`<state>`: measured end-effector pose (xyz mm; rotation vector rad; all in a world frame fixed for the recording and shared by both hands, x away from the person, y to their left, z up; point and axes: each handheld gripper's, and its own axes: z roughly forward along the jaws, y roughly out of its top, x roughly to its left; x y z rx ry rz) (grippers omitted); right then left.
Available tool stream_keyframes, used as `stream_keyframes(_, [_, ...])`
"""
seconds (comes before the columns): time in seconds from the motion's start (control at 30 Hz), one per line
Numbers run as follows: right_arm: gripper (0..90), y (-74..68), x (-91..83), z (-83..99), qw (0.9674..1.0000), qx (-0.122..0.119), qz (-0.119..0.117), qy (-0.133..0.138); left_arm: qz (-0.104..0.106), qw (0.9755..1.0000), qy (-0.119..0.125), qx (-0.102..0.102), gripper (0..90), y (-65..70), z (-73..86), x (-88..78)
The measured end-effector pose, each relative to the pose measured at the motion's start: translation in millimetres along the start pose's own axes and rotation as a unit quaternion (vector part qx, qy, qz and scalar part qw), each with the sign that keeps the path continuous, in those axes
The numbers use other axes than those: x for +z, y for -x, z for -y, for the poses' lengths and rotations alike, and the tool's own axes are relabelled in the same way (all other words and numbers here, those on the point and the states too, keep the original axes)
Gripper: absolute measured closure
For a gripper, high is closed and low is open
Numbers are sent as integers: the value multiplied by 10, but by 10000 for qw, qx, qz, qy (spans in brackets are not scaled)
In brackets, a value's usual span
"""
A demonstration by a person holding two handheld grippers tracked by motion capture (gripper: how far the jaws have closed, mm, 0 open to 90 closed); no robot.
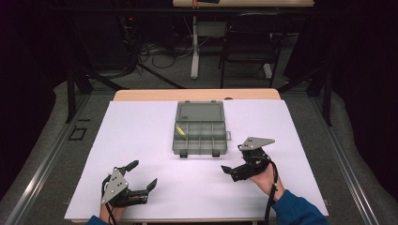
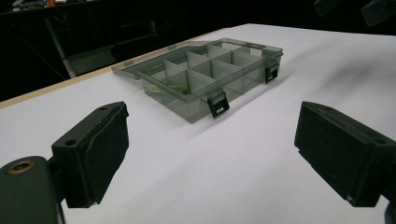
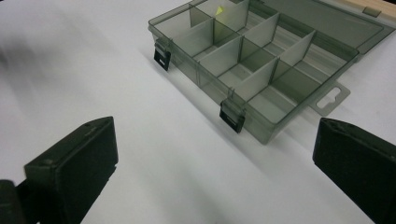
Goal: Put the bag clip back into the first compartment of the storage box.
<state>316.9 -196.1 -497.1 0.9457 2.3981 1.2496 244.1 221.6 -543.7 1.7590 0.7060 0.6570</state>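
Left claw (image 1: 141, 177), near left on the desk (image 1: 141, 136): jaws wide apart, empty. Right claw (image 1: 228, 165), near right: jaws spread, empty. Organizer box (image 1: 200, 133), desk centre, lid laid open toward the far side; yellow item (image 1: 180, 132) in a left compartment. Risk: a claw nudging the light box could slide it. Label on lid illegible.

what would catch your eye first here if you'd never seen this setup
A grey see-through box lies open mid-table on the white sheet, lid flat behind it, with a small yellow piece in a left compartment. Nearer the person, the left hand-held gripper and right hand-held gripper hover, both open.
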Motion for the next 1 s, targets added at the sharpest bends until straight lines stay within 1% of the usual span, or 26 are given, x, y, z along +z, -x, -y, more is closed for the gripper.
stream_keyframes(0.07, [0, 0, -52, 40, 10000, -39, 41, 36, 5, 10000, 3, -10, 100, 1, 1, 3])
stream_keyframes(0.17, [0, -9, -129, 92, 9998, -161, 117, 91, -4, 10000, 3, -10, 100, -1, 2, 1])
stream_keyframes(0.27, [0, -17, -189, 158, 9996, -196, 138, 148, 0, 10000, 1, -13, 100, -1, 2, 2])
stream_keyframes(0.43, [0, -13, -260, 301, 9994, -161, 216, 222, -3, 10000, 6, -19, 100, -2, 4, 4])
stream_keyframes(0.47, [0, -13, -260, 301, 9994, -161, 216, 222, -3, 10000, 6, -19, 100, -2, 4, 4])
stream_keyframes(0.5, [0, -7, -286, 363, 9993, -154, 250, 248, -3, 10000, 4, -20, 100, -2, 4, 5])
stream_keyframes(0.53, [0, -7, -286, 363, 9993, -154, 250, 248, -3, 10000, 2, -27, 100, 0, 5, 5])
stream_keyframes(0.57, [0, -13, -312, 434, 9990, -137, 301, 313, 6, 10000, 11, -30, 100, -2, 5, 5])
stream_keyframes(0.63, [0, -19, -328, 513, 9984, -63, 351, 430, -1, 10000, 7, -40, 100, -4, 7, 6])
stream_keyframes(0.73, [0, -42, -347, 605, 9982, -101, 440, 401, -6, 10000, -5, -39, 100, -4, 7, 6])
stream_keyframes(0.8, [0, -63, -355, 647, 9979, -115, 460, 442, 1, 10000, 1, -40, 100, -4, 7, 6])
stream_keyframes(0.87, [0, -73, -367, 676, 9973, -173, 532, 484, 1, 10000, -2, -45, 100, -7, 8, 8])
stream_keyframes(0.97, [0, -67, -374, 698, 9969, -145, 513, 584, 9, 10000, 1, -52, 100, -5, 5, 13])
stream_keyframes(1.0, [0, -66, -373, 700, 9969, -144, 512, 577, 9, 10000, 1, -52, 100, -5, 5, 13])
